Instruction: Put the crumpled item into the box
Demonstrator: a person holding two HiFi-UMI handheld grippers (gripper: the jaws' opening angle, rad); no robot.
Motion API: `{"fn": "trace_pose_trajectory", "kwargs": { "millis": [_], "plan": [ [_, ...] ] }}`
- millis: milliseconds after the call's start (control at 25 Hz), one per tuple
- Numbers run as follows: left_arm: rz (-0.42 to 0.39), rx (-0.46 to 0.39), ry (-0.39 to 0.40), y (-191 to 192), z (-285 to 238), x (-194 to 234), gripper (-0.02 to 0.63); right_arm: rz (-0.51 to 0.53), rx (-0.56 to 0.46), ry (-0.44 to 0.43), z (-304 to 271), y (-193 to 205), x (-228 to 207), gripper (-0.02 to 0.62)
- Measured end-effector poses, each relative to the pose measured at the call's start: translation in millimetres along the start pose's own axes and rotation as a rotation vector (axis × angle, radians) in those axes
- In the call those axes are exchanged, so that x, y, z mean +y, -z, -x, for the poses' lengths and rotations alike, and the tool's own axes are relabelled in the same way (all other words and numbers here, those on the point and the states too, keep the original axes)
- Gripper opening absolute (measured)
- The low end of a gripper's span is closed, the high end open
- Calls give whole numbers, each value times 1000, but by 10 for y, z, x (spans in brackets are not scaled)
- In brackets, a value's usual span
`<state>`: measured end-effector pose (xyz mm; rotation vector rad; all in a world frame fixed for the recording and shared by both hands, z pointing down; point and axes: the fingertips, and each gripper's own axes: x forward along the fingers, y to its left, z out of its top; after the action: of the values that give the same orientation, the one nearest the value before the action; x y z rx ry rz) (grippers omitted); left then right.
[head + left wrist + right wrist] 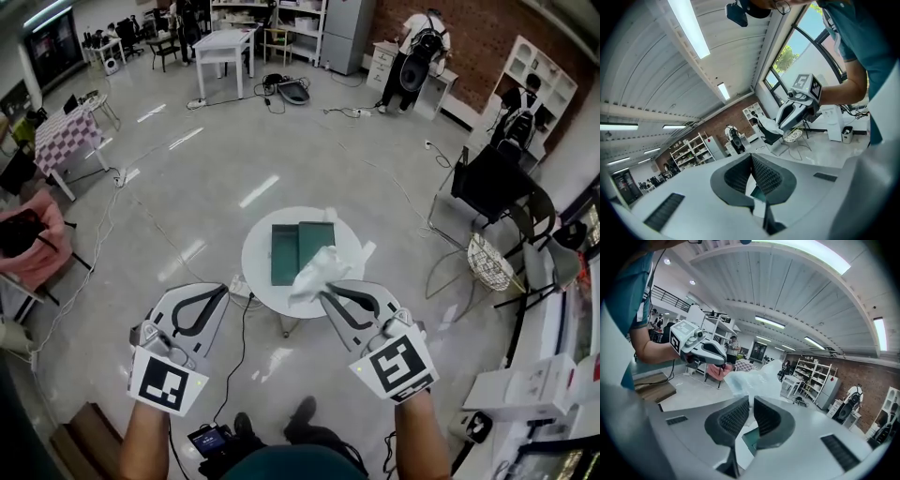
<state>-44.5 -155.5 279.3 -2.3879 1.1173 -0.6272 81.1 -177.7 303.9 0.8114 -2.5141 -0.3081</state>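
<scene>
right tongs (751, 401) pinching wad (754, 379) at its lower edge; pads nearly together, thin fold between. wad: white, translucent, faintly bluish, creased and puffed, rising past tong tips. head view: wad (315, 272) sticks out ahead of right tongs (326, 292), overlapping near right corner of box (286, 253). box dark green, two open halves side by side, on round white tabletop (255, 272), ahead of both tongs. left tongs (751, 158) pressed together, nothing between, well left of wad.
</scene>
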Motion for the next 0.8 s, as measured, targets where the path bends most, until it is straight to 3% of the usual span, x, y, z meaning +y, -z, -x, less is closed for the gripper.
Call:
{"fn": "trace_pose_trajectory", "kwargs": {
  "millis": [360, 520, 800],
  "plan": [
    [-2, 58, -36, -95, -365, -104, 18, 7, -34, -53, -48, 234, -407, 57],
    [3, 59, -17, 68, -581, -51, 18, -8, -16, -52, -247, 371, -545, 57],
    [34, -8, 54, 492, -1080, 405, 18, -44, 53, 0, -858, 426, -812, 57]
  ]
}}
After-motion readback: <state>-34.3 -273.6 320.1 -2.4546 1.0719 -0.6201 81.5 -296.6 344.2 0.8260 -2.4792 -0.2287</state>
